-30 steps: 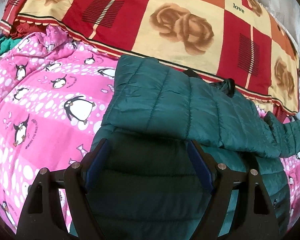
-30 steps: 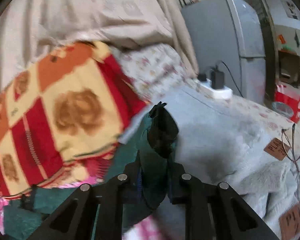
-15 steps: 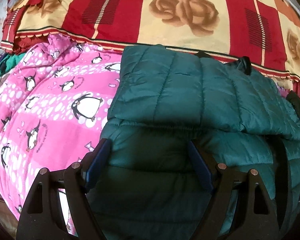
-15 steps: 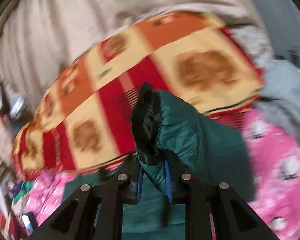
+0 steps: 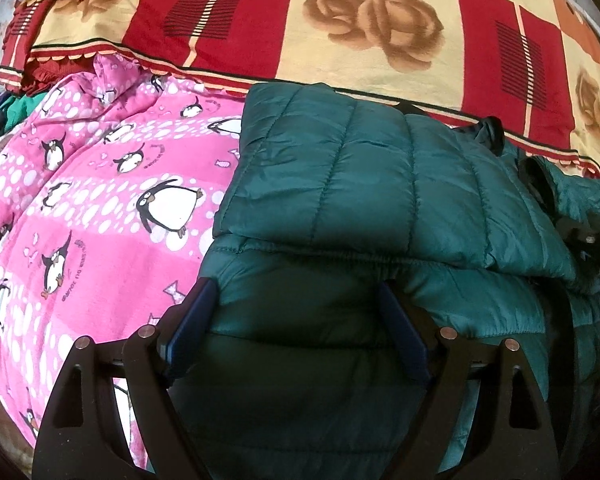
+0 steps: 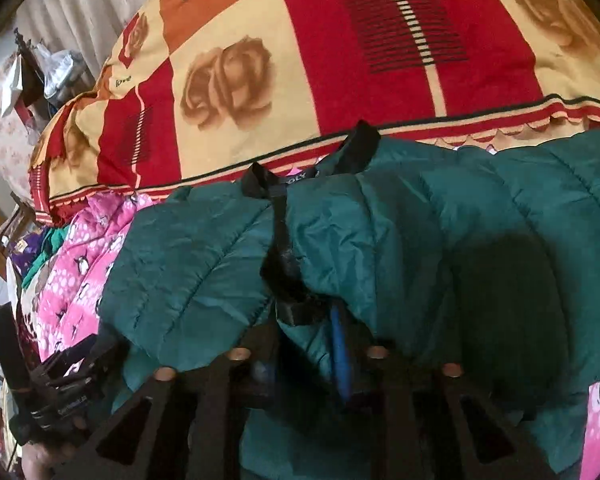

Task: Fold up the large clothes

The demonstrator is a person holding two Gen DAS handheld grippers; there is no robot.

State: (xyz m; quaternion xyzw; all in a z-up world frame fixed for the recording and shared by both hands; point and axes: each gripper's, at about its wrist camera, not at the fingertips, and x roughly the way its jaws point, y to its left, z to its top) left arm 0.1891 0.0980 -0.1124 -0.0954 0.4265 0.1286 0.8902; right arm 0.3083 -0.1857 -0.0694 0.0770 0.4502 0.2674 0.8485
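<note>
Sleeve-fold step. Right gripper (image 6: 304,344) jaws have just been opening, cuff of dark green quilted puffer jacket (image 5: 360,184) between them. Left gripper (image 5: 296,320) spread wide, straddling jacket hem. Next: withdraw right, smooth.

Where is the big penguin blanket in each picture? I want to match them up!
Left wrist view: the pink penguin blanket fills the left side, beside the green puffy jacket.
Right wrist view: the pink penguin blanket shows as a narrow strip at the left, left of the green puffy jacket.
Shared landmark: the red and cream rose blanket, across the top of both.
</note>
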